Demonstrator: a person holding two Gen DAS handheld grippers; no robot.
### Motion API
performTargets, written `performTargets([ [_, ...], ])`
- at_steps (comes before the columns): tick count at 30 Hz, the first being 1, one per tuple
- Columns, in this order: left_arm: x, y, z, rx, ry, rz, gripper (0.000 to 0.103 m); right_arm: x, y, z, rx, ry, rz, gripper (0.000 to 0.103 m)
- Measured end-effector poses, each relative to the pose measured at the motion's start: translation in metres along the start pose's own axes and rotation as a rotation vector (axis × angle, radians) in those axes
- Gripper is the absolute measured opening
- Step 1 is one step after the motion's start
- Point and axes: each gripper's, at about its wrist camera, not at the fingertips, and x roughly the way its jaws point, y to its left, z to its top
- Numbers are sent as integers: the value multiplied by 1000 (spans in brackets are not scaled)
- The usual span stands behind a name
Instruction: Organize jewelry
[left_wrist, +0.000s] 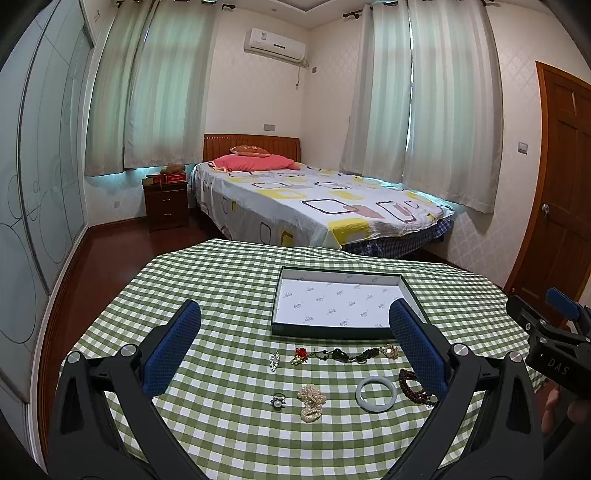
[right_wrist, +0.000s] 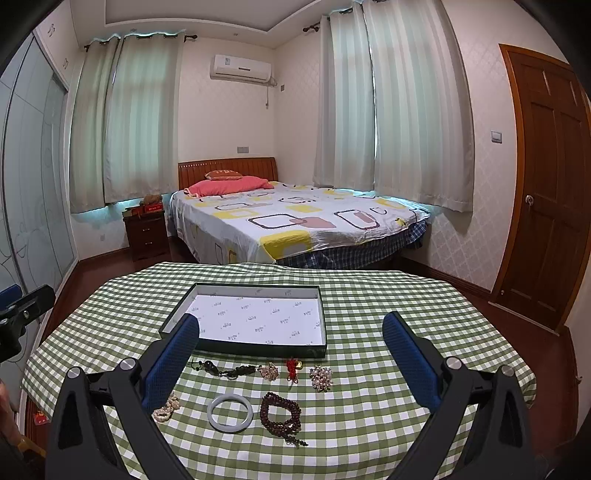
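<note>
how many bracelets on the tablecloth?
3, all in the near row: pearl bracelet on the left, white bangle in the middle, brown bead bracelet on the right. Others may be hidden.

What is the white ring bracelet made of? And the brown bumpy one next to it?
The white bangle looks like jade or glass: one smooth, milky, slightly shiny hoop with no joins. The brown bracelet looks like wooden beads: many small, round, dull reddish-brown balls strung in loops. Neither material is certain from the look alone.
</note>
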Motion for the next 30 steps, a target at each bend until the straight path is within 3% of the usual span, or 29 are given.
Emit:
performTargets([
  [30,1,-1,-3,-2,6,-4,99,2,0,-4,1,-10,-2,97],
])
